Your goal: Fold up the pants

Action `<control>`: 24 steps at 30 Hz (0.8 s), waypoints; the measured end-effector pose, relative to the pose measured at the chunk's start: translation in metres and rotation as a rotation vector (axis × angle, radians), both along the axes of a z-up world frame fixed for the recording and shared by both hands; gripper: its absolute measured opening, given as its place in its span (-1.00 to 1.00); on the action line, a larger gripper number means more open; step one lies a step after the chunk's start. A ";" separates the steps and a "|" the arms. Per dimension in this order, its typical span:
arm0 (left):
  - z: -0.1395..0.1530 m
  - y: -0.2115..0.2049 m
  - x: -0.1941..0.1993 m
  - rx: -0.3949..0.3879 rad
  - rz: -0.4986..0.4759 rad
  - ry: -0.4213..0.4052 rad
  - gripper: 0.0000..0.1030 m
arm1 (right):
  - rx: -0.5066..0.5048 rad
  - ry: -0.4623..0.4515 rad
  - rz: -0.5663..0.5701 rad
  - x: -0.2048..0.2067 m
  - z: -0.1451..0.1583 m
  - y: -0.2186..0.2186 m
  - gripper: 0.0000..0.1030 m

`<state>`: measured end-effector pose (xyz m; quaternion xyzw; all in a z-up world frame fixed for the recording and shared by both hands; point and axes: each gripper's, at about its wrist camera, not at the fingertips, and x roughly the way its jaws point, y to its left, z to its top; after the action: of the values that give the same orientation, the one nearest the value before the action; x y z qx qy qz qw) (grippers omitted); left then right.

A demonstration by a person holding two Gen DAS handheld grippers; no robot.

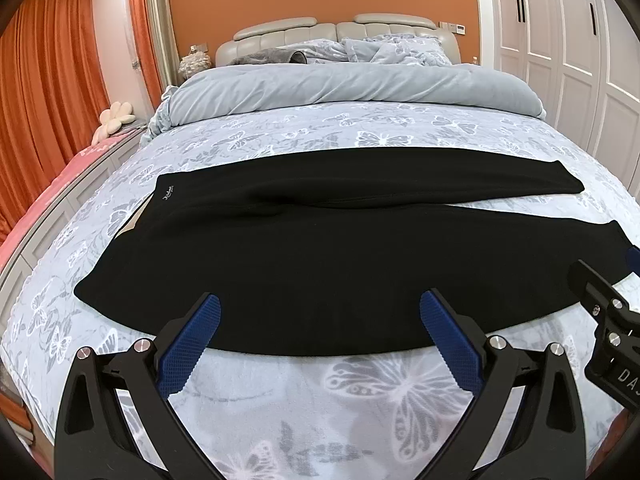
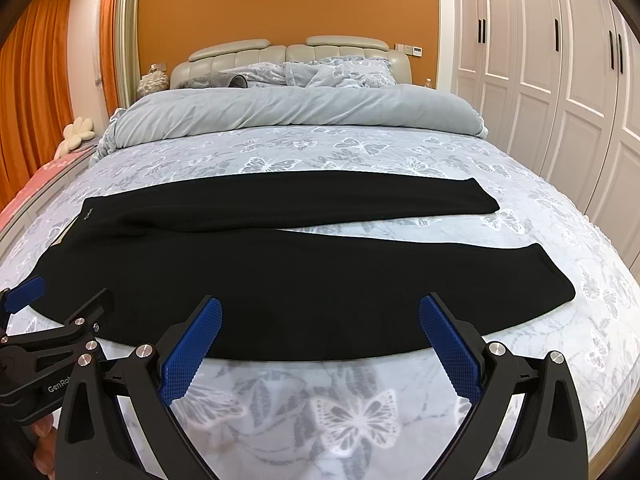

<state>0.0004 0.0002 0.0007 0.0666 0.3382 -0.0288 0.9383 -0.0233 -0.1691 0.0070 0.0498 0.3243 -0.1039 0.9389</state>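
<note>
Two grippers hovered over the near edge of the bedspread (image 1: 400, 132): the left gripper (image 1: 320, 308), jaws spread wide and empty, and beside it the right gripper (image 2: 320, 308), equally wide and empty. Black pants (image 2: 280, 276) lay flat crosswise, waistband left, legs extending right, slightly parted.

black pants (image 1: 320, 264), butterfly-print grey bedspread (image 1: 400, 392)

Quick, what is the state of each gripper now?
Left gripper: open, holding nothing.
Right gripper: open, holding nothing.
</note>
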 end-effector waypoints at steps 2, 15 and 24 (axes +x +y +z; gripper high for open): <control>0.000 0.000 0.000 -0.002 0.002 0.001 0.91 | 0.000 0.001 -0.001 0.000 0.000 0.000 0.89; -0.004 0.017 0.003 0.000 -0.001 -0.005 0.91 | 0.010 0.006 0.008 0.003 -0.004 0.003 0.90; -0.011 0.008 0.001 0.017 -0.005 0.013 0.91 | 0.028 0.000 -0.010 0.008 -0.006 -0.019 0.89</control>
<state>0.0018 0.0078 -0.0105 0.0753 0.3445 -0.0288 0.9353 -0.0153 -0.1878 0.0010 0.0645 0.3256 -0.1042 0.9375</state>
